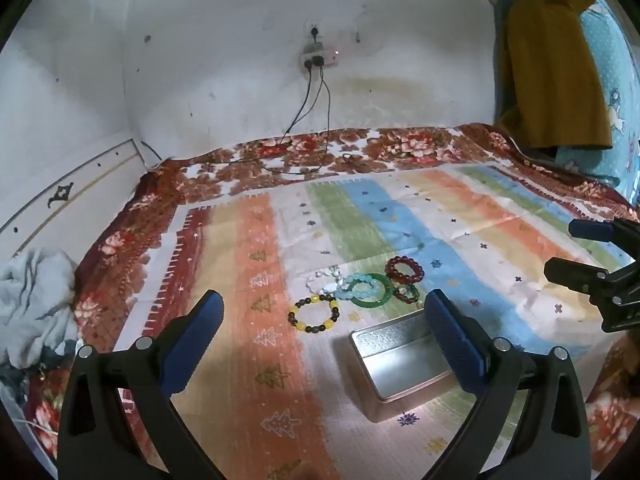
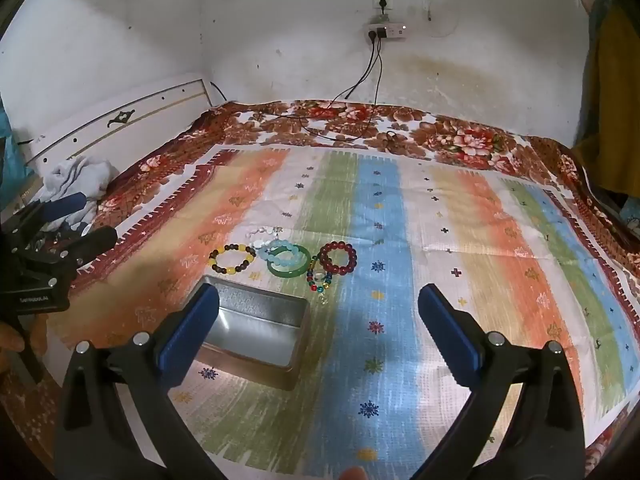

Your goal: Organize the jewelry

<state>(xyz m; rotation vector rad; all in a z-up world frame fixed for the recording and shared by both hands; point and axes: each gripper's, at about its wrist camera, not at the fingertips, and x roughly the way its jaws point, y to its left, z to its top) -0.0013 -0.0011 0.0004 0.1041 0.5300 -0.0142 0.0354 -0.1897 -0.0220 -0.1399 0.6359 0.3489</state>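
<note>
Both the left gripper and right gripper gape wide, holding nothing. The bracelets cluster mid-frame beyond the fingertips, just behind the open metal tin.

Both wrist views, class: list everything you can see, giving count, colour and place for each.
tin box: one, silver, open and empty, on the striped cloth nearest the cameras
yellow and brown bracelet: one, left end of the row beyond the tin
white bracelet: one, pale, behind the row
light blue bracelet: one, overlapping the green bangle
green bangle: one, middle of the row
multicoloured bracelet: one, beside the bangle
dark red bracelet: one, right end
striped cloth: one, pastel, over the floral bedspread
power strip: one, white, on the wall
left gripper: jaws open
right gripper: jaws open
</note>
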